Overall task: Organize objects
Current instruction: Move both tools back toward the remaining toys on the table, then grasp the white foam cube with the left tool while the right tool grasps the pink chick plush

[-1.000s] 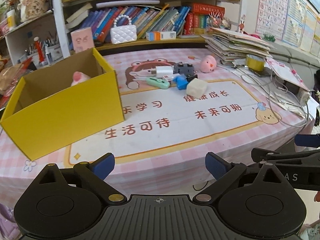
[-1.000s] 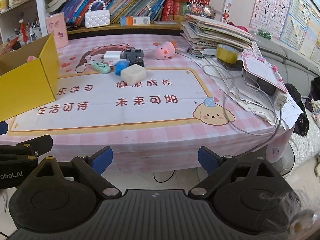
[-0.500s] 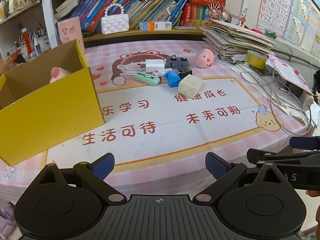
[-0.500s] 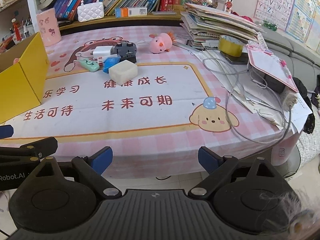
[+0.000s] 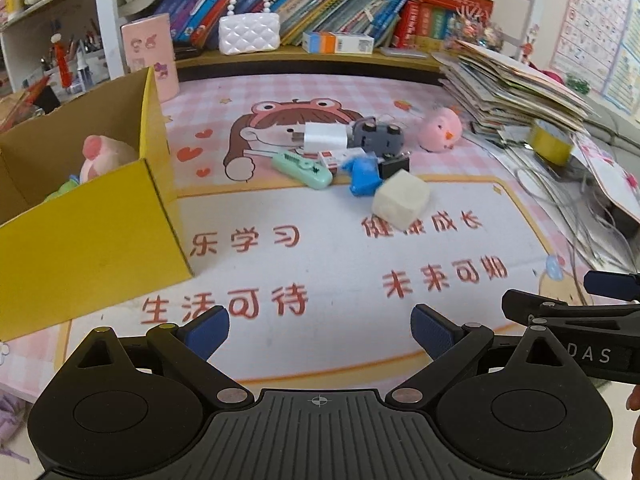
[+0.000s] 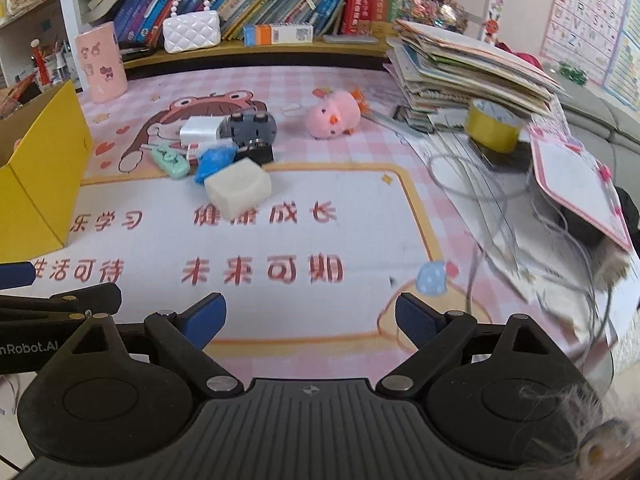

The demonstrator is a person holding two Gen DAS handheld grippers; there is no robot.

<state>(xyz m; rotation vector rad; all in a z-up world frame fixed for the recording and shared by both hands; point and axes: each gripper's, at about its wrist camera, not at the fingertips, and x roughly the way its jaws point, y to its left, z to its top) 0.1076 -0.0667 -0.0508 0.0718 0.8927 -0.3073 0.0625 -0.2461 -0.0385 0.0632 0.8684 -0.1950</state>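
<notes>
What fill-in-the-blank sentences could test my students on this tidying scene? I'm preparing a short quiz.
1. The pink plush toy already put away lies inside the ____ cardboard box.
2. The cream block rests on the table mat beside a ____ crumpled object.
3. Both the left tool and the right tool are ____, holding nothing.

Missing words: yellow; blue; open

Small toys (image 5: 362,160) clustered mid-table, yellow box (image 5: 92,232) (open) left
</notes>
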